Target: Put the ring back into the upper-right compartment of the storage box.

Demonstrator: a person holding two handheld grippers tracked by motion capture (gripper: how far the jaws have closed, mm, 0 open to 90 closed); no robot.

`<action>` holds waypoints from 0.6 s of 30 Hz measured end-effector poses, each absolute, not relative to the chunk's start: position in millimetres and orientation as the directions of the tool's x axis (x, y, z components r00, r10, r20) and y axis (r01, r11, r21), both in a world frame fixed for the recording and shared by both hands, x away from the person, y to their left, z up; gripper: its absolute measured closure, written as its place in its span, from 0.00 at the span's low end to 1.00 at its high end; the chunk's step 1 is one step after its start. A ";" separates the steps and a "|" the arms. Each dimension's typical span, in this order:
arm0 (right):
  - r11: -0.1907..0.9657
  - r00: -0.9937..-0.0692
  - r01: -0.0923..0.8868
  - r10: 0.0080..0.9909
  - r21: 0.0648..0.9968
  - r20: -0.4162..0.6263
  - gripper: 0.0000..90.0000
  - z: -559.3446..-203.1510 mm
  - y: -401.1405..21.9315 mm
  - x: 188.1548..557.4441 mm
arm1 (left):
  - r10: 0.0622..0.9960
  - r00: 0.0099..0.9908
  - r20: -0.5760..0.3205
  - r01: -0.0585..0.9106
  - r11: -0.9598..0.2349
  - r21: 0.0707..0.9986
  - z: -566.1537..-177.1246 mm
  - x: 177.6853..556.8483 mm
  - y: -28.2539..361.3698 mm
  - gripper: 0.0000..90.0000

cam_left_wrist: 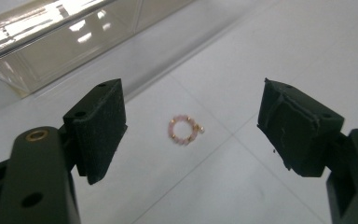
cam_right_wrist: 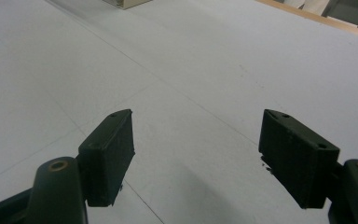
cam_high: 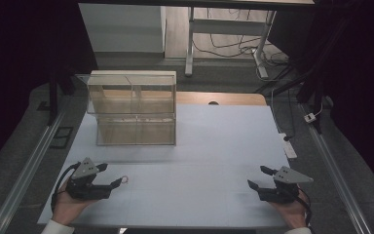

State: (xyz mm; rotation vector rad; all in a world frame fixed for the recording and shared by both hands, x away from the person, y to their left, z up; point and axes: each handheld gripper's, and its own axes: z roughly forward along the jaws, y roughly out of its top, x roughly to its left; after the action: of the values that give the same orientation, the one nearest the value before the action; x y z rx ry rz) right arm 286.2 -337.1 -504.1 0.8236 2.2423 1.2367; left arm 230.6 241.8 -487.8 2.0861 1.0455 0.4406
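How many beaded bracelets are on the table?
1. The pink beaded bracelet lies on the white table, just ahead of the left tongs, between their open jaws. The clear drawer cabinet may hide more; its contents are unclear.

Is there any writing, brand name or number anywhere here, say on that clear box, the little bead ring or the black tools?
None can be read.
Clear box: no label or print visible.
Bead ring: plain pink and gold beads, no lettering.
Left gripper and right gripper: black pads, no markings.
White table cover: faint lines, no text.
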 end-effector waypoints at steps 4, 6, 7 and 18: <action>0.423 -0.722 0.287 0.685 0.859 -0.096 0.29 -504.3 -337.8 284.8 | 0.794 0.608 -0.012 0.547 -0.408 0.731 -478.2 234.7 240.0 0.26; 0.421 -0.723 0.286 0.685 0.861 -0.095 0.29 -504.5 -338.2 284.5 | 0.798 0.603 -0.010 0.557 -0.412 0.721 -473.0 238.0 238.7 0.26; 0.419 -0.724 0.287 0.684 0.861 -0.091 0.29 -504.9 -338.1 284.7 | 0.798 0.602 -0.013 0.566 -0.416 0.712 -470.7 239.9 237.6 0.26; 0.439 -0.729 0.293 0.677 0.849 -0.098 0.29 -507.3 -334.7 284.0 | 0.769 0.640 0.010 0.615 -0.520 0.593 -462.3 265.7 222.1 0.29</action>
State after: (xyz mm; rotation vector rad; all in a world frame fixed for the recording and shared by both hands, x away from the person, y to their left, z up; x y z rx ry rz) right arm 284.0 -334.7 -507.3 0.8190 2.2687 1.2157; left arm 265.7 222.1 -462.3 2.3073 1.0768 0.3667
